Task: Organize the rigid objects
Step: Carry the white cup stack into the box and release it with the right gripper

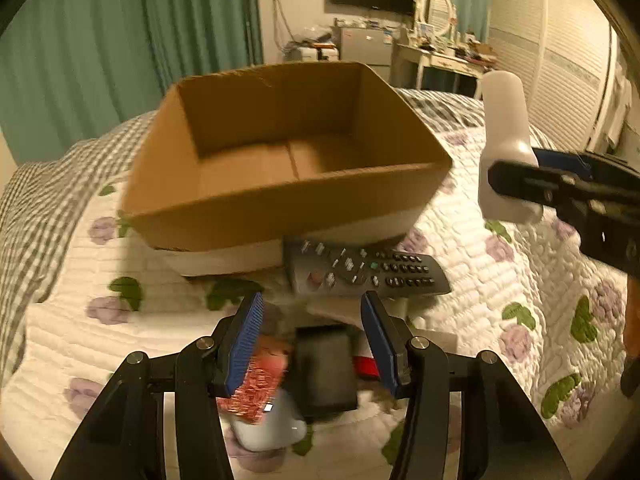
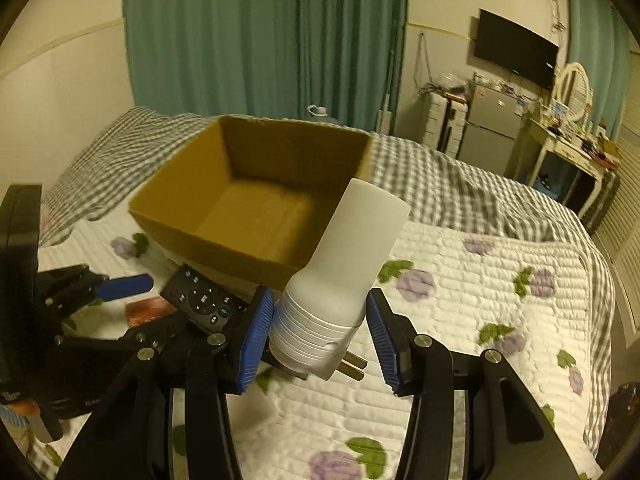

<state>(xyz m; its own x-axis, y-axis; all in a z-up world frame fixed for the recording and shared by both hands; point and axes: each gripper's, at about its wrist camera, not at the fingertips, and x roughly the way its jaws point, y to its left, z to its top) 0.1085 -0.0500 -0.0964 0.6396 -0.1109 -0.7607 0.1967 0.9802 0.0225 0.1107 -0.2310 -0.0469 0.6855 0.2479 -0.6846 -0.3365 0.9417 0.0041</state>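
Left tongs [image 1: 312, 344]: spread, pads apart with nothing pinched; they hang over a small heap of things on the bed and point down at it.
Heap under the left tongs: a red patterned packet [image 1: 256, 384] beside the left pad, a dark boxy item [image 1: 326, 372] between the pads, a pale rounded thing [image 1: 268, 428] below the packet; all blurred, so what they are I cannot tell.
Remote control [image 1: 364, 270]: black, lying flat on the bed just ahead of the left tongs' tips, its far edge against the foot of the box.
Cardboard box [image 1: 280, 208]: open-topped and empty, ahead of both tongs, sitting on a white base on the bed.
Right tongs [image 2: 320, 338]: pinching the white plug-in lamp by its ribbed base, held up off the bed.
White plug-in lamp [image 2: 348, 264]: between the right tongs' pads, its frosted tube leaning up and away toward the near right corner of the box, two metal prongs [image 2: 354, 366] sticking out on the near side.
Tongs to each other: the left tongs lie to the left of the right ones and lower, well apart.
Bed [image 2: 480, 300]: white quilt with purple flowers and green leaves under both tongs; a grey checked cover beyond the box.
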